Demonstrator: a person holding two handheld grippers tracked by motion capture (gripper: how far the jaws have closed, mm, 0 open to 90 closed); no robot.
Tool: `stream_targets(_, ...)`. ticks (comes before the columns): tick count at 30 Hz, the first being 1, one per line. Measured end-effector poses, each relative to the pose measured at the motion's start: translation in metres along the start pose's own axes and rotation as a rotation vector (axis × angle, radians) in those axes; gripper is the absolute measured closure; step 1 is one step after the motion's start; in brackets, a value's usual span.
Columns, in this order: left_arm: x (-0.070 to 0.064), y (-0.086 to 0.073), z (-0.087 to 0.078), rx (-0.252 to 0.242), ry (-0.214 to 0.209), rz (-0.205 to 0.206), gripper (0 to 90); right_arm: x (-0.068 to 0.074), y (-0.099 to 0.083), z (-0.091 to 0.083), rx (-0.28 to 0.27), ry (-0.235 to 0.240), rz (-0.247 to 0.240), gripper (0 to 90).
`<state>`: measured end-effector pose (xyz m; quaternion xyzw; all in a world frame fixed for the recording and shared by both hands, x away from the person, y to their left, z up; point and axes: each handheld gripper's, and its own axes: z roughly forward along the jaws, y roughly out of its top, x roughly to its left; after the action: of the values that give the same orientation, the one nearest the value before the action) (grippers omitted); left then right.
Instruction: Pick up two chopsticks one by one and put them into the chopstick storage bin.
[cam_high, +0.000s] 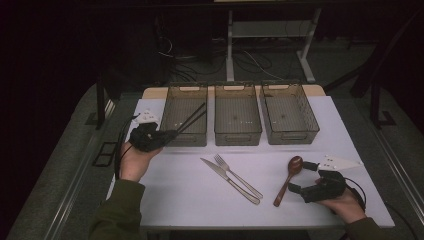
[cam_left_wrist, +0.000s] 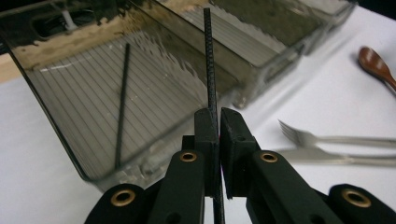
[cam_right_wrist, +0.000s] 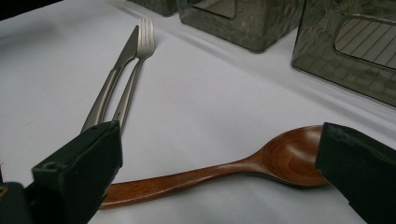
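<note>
Black and thin, a chopstick (cam_left_wrist: 209, 60) is pinched between the jaws of the left gripper (cam_high: 167, 136), which are closed tight on it; it slants up and out over the near wall of the left bin (cam_high: 172, 135); in the left gripper view a second chopstick (cam_left_wrist: 122, 102) already lies on the ribbed floor of that bin, slanting from the near end toward the far end. In the high view both sticks run side by side across the left bin; a hand (cam_high: 131, 161) holds the gripper just at the bin's near left corner. Two more clear bins, the middle bin (cam_high: 237, 136) and the right bin (cam_high: 292, 137), stand in a row beside it along the far part of the white counter (cam_high: 190, 200).

Nearer the person a knife (cam_high: 227, 181) and a fork (cam_high: 239, 177) lie close together, angled across the counter's middle; to their right lies a wooden spoon (cam_high: 286, 180), bowl pointing away. The right gripper (cam_high: 298, 175) has its jaws spread wide, one on each side of the spoon, low over the counter; whether they touch it I cannot tell.
</note>
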<state>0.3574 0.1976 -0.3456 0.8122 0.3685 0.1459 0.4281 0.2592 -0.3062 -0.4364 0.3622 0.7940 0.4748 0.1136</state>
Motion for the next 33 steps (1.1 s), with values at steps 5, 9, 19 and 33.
stream_targets(5,0.014,0.015,0.01,0.008,0.023,-0.022,85.0,0.0,0.0,0.0,-0.001,0.0,0.0,0.1)
stream_targets(9,0.025,0.028,0.019,0.023,0.053,-0.035,85.0,0.0,0.0,0.0,-0.002,0.0,0.002,0.1)
stream_targets(19,0.048,0.05,0.047,0.065,0.101,-0.048,85.0,0.0,0.0,-0.001,-0.006,0.003,0.003,0.1)
stream_targets(33,0.065,0.054,0.085,0.153,0.119,-0.093,85.0,-0.001,0.0,-0.002,-0.008,0.007,0.003,0.1)
